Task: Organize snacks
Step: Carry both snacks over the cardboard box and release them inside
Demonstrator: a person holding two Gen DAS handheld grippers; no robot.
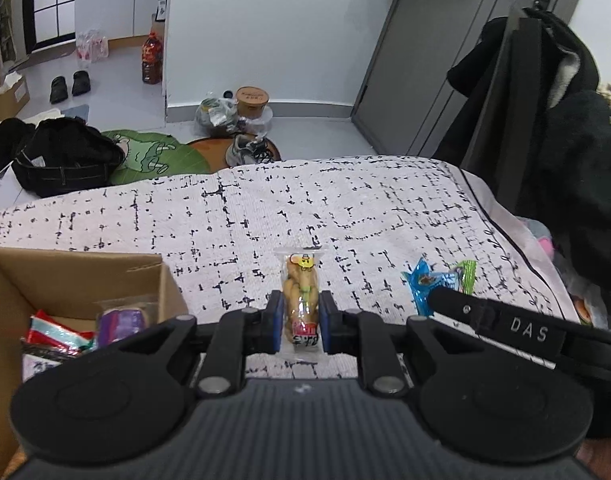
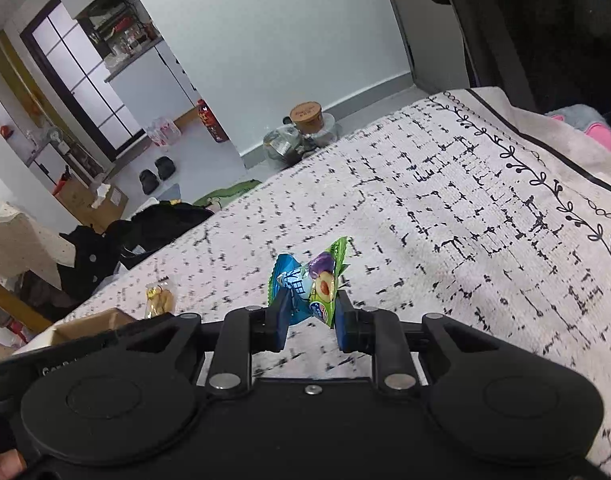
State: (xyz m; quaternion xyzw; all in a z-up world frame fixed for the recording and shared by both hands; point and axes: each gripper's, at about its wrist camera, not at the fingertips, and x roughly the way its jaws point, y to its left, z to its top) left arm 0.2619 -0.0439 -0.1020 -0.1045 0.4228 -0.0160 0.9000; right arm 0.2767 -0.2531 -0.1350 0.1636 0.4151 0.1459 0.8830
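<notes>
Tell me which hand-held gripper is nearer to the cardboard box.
Left. The left hand-held gripper, shut on a clear-wrapped fried snack, is just beside the cardboard box. The right hand-held gripper, holding blue and green snack packets, is farther away.

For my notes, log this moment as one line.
left claw: shut on twist snack | right claw: shut on two packets | box: partly filled

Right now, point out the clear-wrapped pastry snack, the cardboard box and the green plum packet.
clear-wrapped pastry snack [image 1: 301, 300], left wrist view, on its golden middle.
cardboard box [image 1: 77, 270], left wrist view, on its far inner wall.
green plum packet [image 2: 325, 280], right wrist view, on the plum picture.
</notes>
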